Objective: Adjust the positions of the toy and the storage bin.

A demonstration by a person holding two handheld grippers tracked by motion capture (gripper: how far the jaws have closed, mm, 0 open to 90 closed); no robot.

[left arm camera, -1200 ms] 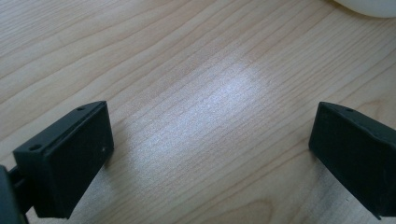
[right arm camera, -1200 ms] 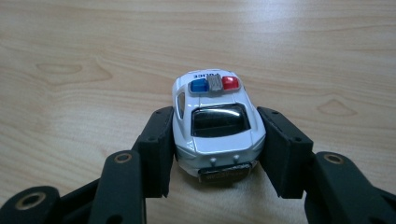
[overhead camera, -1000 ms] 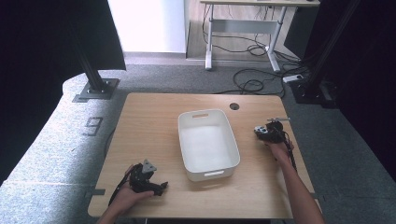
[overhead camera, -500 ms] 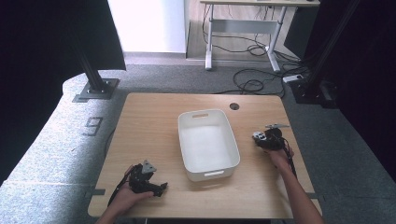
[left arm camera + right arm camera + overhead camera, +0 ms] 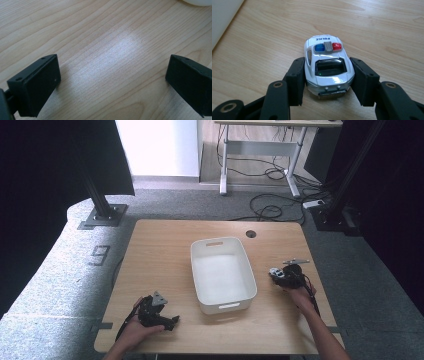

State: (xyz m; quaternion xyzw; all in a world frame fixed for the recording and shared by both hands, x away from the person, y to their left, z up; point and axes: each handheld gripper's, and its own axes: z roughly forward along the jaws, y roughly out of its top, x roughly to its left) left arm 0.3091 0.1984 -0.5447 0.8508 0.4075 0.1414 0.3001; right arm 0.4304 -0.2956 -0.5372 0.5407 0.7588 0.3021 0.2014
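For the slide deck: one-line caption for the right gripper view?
Right gripper clamps a white toy police car by its sides above the wooden table.

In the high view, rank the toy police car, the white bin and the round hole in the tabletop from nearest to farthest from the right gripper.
1. The toy police car: between the jaws of the right gripper.
2. The white bin: beside it, toward the table's middle.
3. The round hole: farther off, near the table's far edge.
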